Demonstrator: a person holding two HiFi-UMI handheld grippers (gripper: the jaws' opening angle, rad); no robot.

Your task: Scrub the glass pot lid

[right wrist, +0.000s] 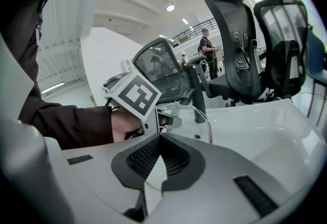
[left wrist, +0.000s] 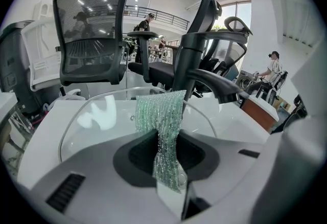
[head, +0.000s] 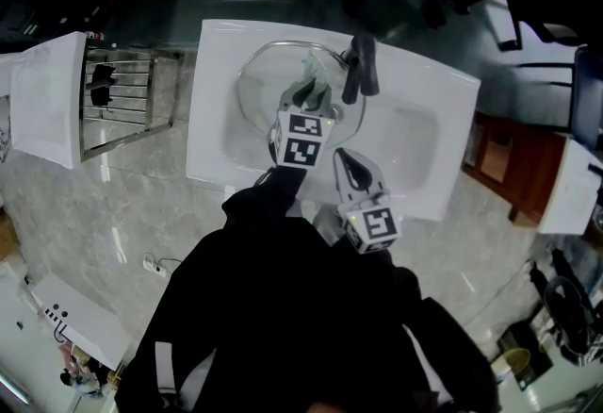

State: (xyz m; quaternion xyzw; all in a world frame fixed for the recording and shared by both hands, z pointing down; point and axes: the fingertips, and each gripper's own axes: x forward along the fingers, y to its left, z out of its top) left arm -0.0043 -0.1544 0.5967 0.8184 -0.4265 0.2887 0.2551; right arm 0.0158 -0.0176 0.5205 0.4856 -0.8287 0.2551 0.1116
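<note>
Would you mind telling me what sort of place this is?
Probably an open office or lab hall with a mock washing station, not a home kitchen: black mesh office chairs stand by a white moulded basin with a black tap, and a railed upper gallery runs behind.

Pale marble floor point(head: 141, 199), office chairs point(left wrist: 92, 39) (black mesh).

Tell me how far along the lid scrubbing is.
Done: the left gripper is shut on the green scrub cloth. In hand: the cloth is held at the glass lid in the sink, though contact is unclear. Left: the scrubbing itself; no suds or streaks show. The right gripper is shut, empty.
</note>
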